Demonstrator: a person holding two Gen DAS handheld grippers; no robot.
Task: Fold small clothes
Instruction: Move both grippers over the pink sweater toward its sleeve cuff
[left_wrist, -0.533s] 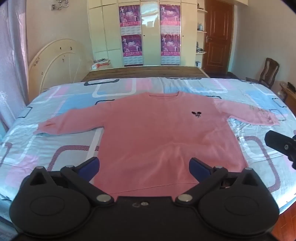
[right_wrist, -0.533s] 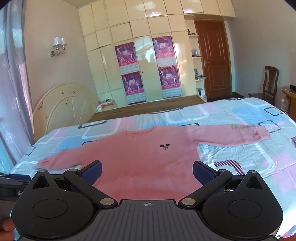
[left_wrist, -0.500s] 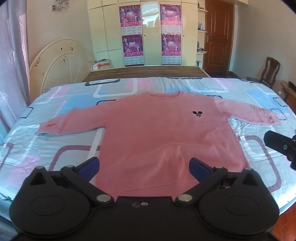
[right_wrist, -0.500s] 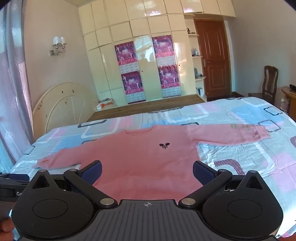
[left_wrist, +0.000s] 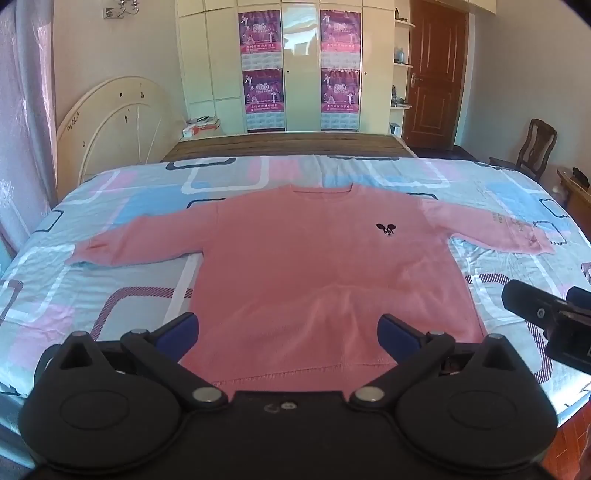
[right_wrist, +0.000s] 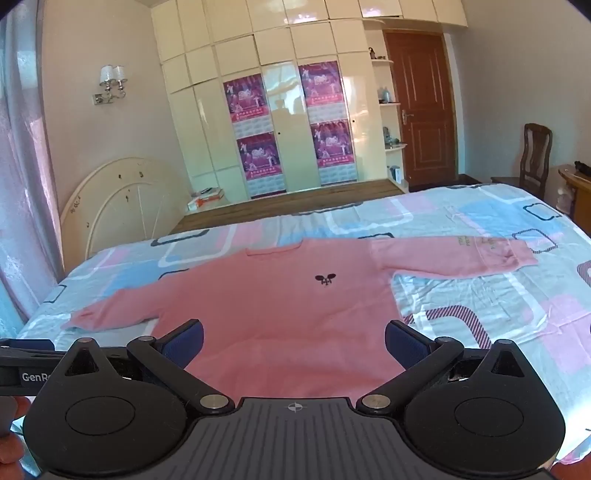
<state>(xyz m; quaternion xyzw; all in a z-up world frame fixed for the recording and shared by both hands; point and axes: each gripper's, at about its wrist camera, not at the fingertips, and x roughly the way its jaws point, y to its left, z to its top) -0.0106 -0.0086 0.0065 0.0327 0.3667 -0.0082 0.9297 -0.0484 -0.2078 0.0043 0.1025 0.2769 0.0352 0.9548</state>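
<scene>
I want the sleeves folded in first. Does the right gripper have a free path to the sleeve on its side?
Probably yes. The right gripper is open and empty, and that sleeve lies flat on the bedsheet with nothing over it.

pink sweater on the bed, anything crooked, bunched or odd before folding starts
Mostly fine: the pink sweater lies flat, front up, sleeves spread, on the bedsheet. Only a soft ripple crosses its lower middle. Both grippers, left gripper and right gripper, are open and off it.

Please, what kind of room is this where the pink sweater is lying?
Most likely a home bedroom. The pink sweater lies spread flat on a bed with a patterned sheet, a tall cream wardrobe with posters covers the far wall, and a curved headboard leans beside it.
</scene>
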